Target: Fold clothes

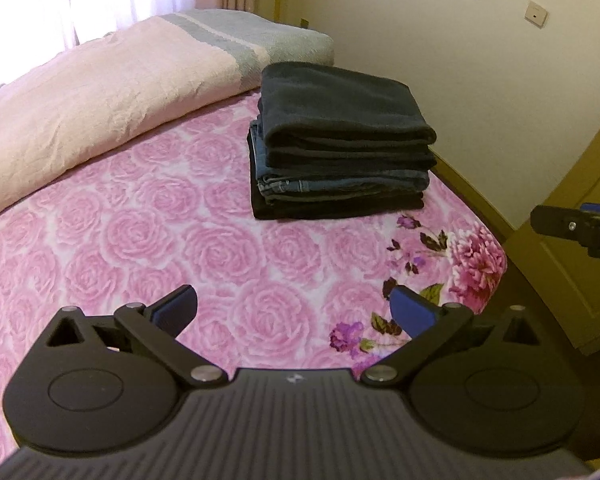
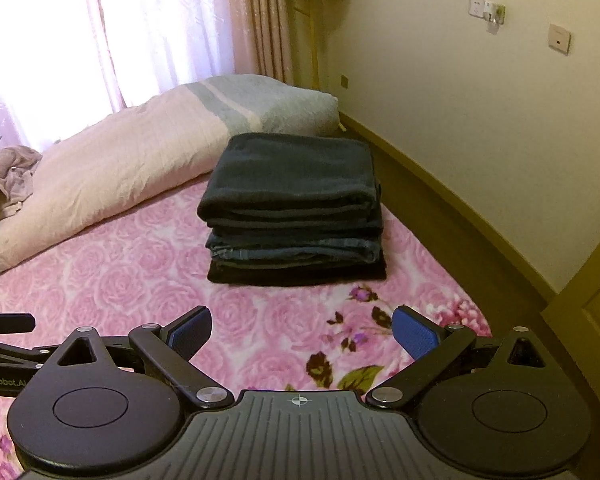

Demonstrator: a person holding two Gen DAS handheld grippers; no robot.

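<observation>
A neat stack of folded dark clothes [image 1: 340, 140] sits on the pink floral bedspread [image 1: 160, 240], dark teal garment on top, blue jeans in the middle, black at the bottom. It also shows in the right wrist view [image 2: 294, 208]. My left gripper [image 1: 294, 312] is open and empty, held above the bedspread in front of the stack. My right gripper [image 2: 302, 334] is open and empty, also short of the stack. The right gripper shows at the right edge of the left wrist view [image 1: 580, 228].
A rolled pink and grey quilt [image 1: 112, 92] lies across the bed behind the stack. Crumpled light clothes [image 2: 8, 176] lie far left by the curtained window. The wall [image 2: 480, 128] and a wooden door [image 1: 588, 272] border the bed's right side.
</observation>
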